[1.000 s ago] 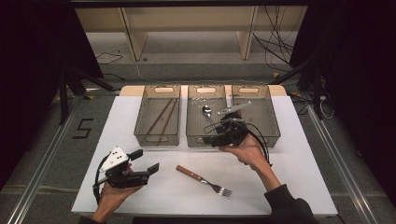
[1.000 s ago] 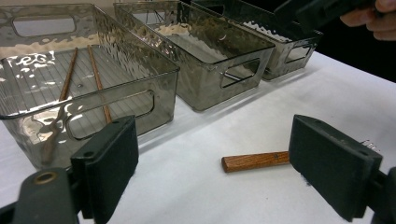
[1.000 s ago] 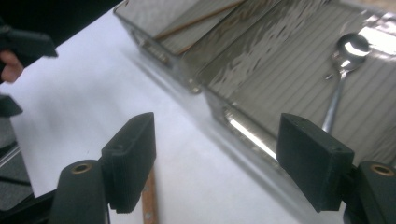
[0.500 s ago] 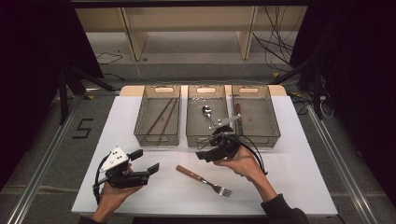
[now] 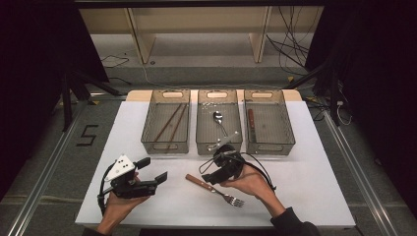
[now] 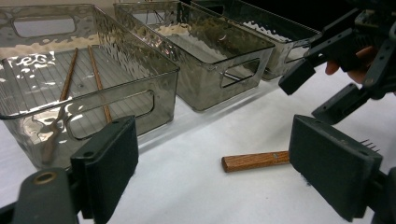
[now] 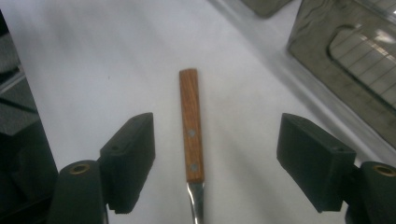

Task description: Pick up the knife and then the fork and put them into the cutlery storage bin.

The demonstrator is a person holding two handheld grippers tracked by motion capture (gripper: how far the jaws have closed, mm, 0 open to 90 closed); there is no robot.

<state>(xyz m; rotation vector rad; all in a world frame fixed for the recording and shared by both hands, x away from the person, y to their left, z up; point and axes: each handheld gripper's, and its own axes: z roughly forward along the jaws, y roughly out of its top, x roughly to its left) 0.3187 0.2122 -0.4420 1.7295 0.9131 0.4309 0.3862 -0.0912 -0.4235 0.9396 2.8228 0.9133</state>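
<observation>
A fork (image 5: 214,190) with a wooden handle lies on the white table (image 5: 314,187), tines toward the front right. My right gripper (image 5: 210,177) hovers over the handle end, open. In the right gripper view the handle (image 7: 191,126) lies lengthwise between the two pads and touches neither; the jaws have just closed a little. My left gripper (image 5: 156,170) is held at the front left, open with nothing in it. In the left gripper view the fork handle (image 6: 254,160) lies ahead of its gripper (image 6: 219,168), and the right gripper (image 6: 345,60) hangs above it.
Three smoked plastic bins stand in a row behind the fork. The left bin (image 5: 147,133) holds chopsticks (image 5: 169,123), the middle bin (image 5: 201,135) a spoon (image 5: 218,118), the right bin (image 5: 290,133) a brown-handled utensil (image 5: 251,120).
My right gripper has come from the front edge of the bins toward the front left and down, to the fork's handle. The left gripper has stayed put.
</observation>
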